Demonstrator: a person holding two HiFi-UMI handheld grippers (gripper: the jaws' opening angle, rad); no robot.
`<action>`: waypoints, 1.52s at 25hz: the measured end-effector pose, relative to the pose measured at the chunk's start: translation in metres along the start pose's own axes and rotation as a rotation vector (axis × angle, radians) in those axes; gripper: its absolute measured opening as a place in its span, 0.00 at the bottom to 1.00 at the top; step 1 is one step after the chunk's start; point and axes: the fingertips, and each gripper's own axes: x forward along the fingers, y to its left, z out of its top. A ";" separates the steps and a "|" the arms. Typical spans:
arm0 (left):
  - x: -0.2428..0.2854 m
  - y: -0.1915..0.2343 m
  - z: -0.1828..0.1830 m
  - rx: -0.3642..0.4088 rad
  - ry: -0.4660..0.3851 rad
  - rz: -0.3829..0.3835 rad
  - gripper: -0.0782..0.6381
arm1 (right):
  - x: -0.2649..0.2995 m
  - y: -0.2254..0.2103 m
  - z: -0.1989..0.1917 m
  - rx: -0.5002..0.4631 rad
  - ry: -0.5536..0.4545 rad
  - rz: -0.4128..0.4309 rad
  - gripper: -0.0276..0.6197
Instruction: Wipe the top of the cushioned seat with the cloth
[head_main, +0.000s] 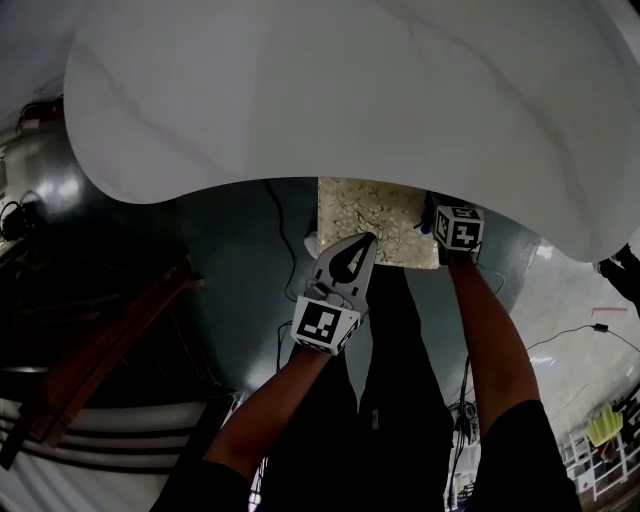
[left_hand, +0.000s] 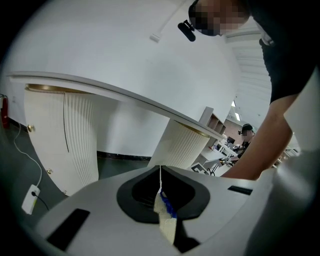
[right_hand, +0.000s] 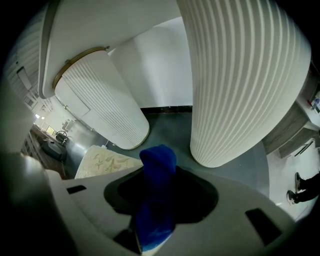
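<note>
Blue cloth stands bunched up between the jaws of the right hand-held gripper, and the likeliest trouble is that this narrow wad drags across the cushioned seat on a thin line only, leaving most of its pale, patterned top unwiped. The seat sits tucked under the overhanging white counter, so a broad sweep could also knock a gripper against the counter's edge or the ribbed white pedestal just beyond. The right gripper is clamped firmly on the cloth, near the seat's right corner; the cloth looks clear of the cushion, though contact cannot be ruled out. The left hand-held gripper, at the seat's near edge, has its jaws pressed together on a thin cream and blue sliver of fabric. This may be an edge of the same cloth, though I cannot tell.
</note>
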 end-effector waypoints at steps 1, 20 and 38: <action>0.002 -0.001 0.000 0.004 0.003 -0.003 0.14 | -0.001 -0.005 -0.001 0.004 0.003 -0.003 0.29; -0.016 0.016 -0.004 -0.031 -0.002 -0.006 0.14 | -0.025 -0.069 -0.008 0.029 0.083 -0.194 0.29; -0.093 0.087 -0.001 -0.078 -0.076 0.094 0.14 | -0.013 0.124 0.033 0.015 -0.035 0.086 0.29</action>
